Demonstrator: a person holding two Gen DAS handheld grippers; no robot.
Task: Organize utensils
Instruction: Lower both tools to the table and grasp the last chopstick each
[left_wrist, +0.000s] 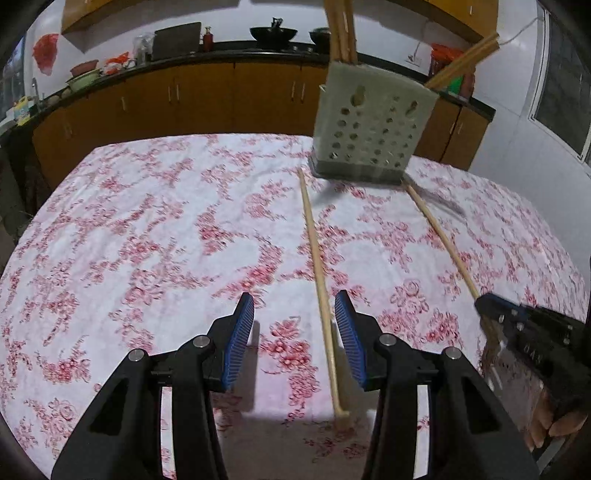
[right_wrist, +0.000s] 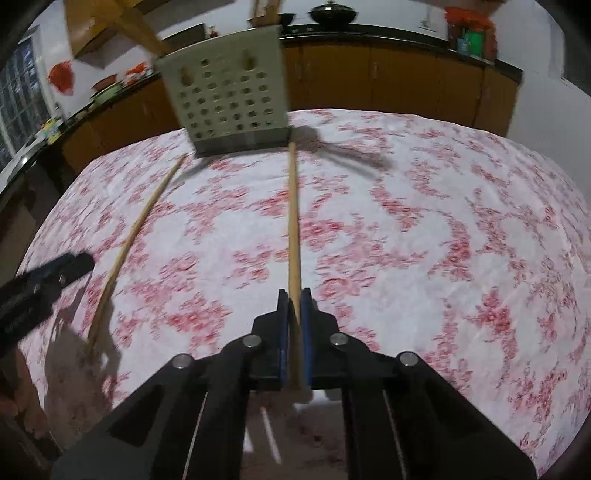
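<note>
A pale perforated utensil holder stands at the far side of the table with several chopsticks in it; it also shows in the right wrist view. Two wooden chopsticks lie on the floral cloth. My left gripper is open, its jaws on either side of the near end of the left chopstick. My right gripper is shut on the near end of the right chopstick. The right gripper shows at the right edge of the left wrist view, over that chopstick.
The table has a white cloth with red flowers. Behind it runs a counter with wooden cabinets, pots and bottles. A window is at the far right.
</note>
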